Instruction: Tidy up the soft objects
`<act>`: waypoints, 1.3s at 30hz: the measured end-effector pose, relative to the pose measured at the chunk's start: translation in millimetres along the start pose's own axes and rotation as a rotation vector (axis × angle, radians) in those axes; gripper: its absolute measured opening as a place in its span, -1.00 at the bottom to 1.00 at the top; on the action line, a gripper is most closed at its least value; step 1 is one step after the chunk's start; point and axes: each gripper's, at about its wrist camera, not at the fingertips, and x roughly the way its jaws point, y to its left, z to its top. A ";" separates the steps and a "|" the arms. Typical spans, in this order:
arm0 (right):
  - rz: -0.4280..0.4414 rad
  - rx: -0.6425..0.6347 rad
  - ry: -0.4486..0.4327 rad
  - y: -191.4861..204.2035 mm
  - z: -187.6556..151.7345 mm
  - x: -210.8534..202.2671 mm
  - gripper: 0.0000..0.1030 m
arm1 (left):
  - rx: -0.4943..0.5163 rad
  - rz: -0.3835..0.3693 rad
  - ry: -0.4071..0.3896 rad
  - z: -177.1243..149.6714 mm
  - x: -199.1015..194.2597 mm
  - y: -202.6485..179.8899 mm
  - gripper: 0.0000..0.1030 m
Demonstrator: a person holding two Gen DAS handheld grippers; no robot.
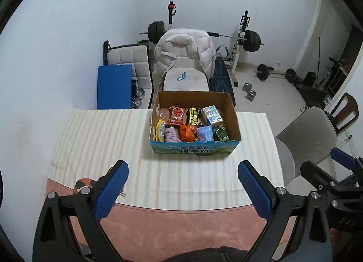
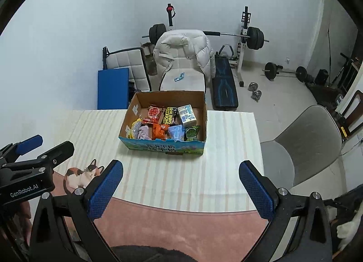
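Both tongs hang wide apart and hold nothing; the left gripper (image 1: 183, 183) and the right gripper (image 2: 181, 182) hover above the near edge of the table (image 1: 95, 139), well short of the goods; each view catches the other tool at its edge, the right one at 3 o'clock in the left view, the left one at 9 o'clock in the right view.

The box (image 1: 195, 149) stands at 12 o'clock from both grippers, on the striped cloth (image 2: 181, 175), its top open; inside lie packets in two rows, and the soft things sit in the near row; a lilac cloth (image 1: 171, 135) is bunched toward the near left corner, with a yellow scrubber (image 1: 159, 131) just beside it at 9 o'clock and an orange pouch (image 1: 187, 133) at 3 o'clock; a red bag (image 1: 177, 115), a black packet (image 1: 195, 115) and a carton (image 1: 211, 115) fill the far row.

My judgement: nothing is sorted yet, and the cloth is the likely first pick; it should be light, limp and quick to slump, so a pinch on its raised fold, from above, ought to serve; the pouches look crinkly and slippery, best taken across a flat seam; the carton is stiff and may crush if squeezed hard.
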 end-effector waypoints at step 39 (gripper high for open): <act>-0.117 0.016 -0.113 -4.5 28.8 -19.1 1.00 | -0.007 0.038 -0.102 12.9 -10.9 0.9 1.00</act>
